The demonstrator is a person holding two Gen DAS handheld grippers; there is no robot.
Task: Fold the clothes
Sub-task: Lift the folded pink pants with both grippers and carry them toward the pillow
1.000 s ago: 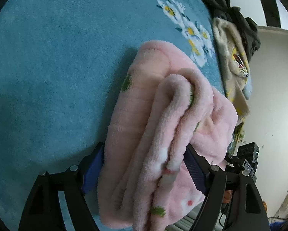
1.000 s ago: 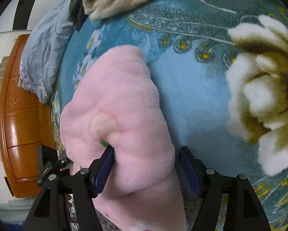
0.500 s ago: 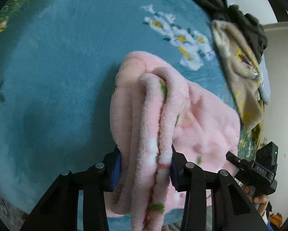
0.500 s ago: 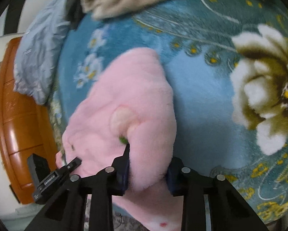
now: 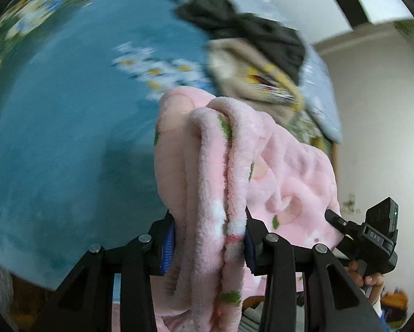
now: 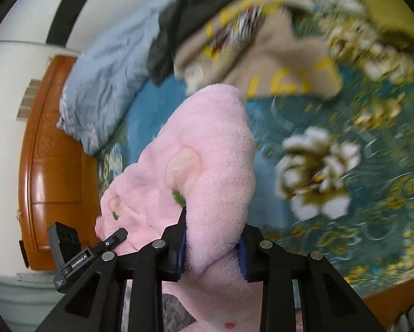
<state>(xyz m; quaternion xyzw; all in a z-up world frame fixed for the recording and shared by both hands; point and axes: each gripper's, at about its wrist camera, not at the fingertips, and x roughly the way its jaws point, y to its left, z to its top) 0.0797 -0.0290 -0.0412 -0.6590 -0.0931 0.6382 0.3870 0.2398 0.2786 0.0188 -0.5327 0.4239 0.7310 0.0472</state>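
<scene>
Hanging between both tools, the pink fleece garment (image 5: pixel 276 171) is being held above the teal floral blanket (image 5: pixel 68 138), its long axis running from one grip to the other. The left gripper (image 5: pixel 209 244) is clamping a bunched, layered edge; the right gripper (image 6: pixel 211 251) is pinching a thick fold at the opposite end. The rest is drooping away from both sets of fingers toward the blanket.

surface: teal plush floral blanket (image 6: pixel 331 193) lay across bed | left: glossy orange-brown wooden cabinet (image 6: pixel 54 166) stood near | far: plain white wall (image 5: pixel 378 116), daylight
</scene>
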